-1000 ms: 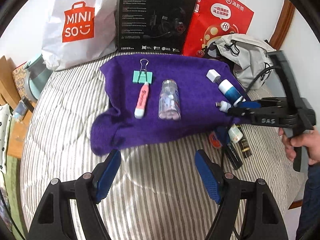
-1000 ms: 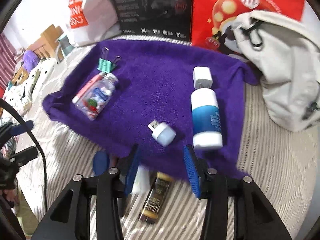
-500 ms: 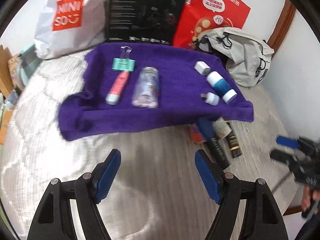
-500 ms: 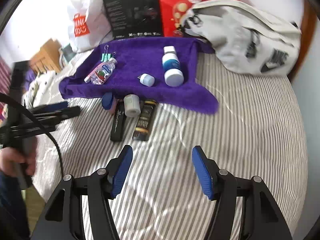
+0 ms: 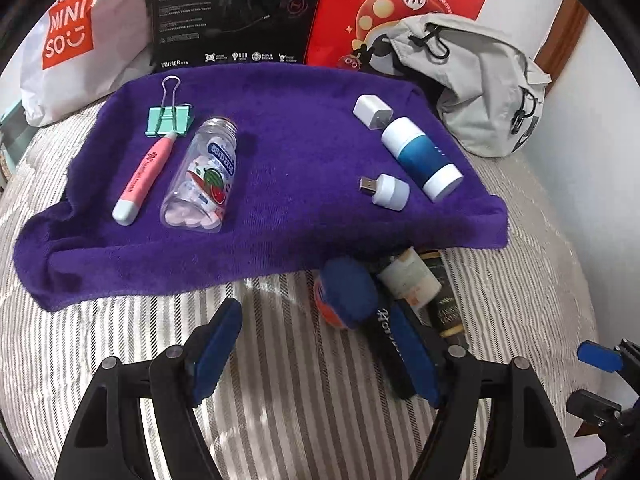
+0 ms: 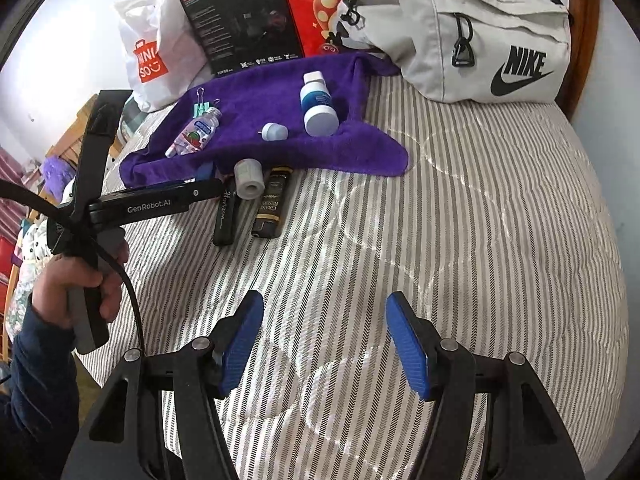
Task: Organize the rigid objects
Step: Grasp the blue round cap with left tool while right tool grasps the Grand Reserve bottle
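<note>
Left claw [image 5: 316, 344] open, empty, bottom centre of frame above striped bed [image 5: 280, 380]. Right claw [image 6: 324, 340] likewise open, empty. Mid-frame: blue-capped item [image 5: 346, 292], small bottle [image 5: 410, 280], two dark boxes at towel edge. Upper frame: purple towel [image 5: 280, 200] carrying binder clip [image 5: 170, 120], pink pen [image 5: 142, 176], candy bottle [image 5: 204, 180], USB plug [image 5: 388, 192], blue-white bottle [image 5: 420, 158], white charger [image 5: 372, 112].

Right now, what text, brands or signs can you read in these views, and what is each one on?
"MINI SO": white bag
"EDIFIER", "HECATE": black box
"Hi": red bag; its Chinese lines are too small
"NIKE" with swoosh: grey bag
"GenRobot.AI": left gripper's side
"Horizon": black bar
"GRAND RESERVE", partly blurred: dark packet
Pink pen and candy bottle print: unreadable
</note>
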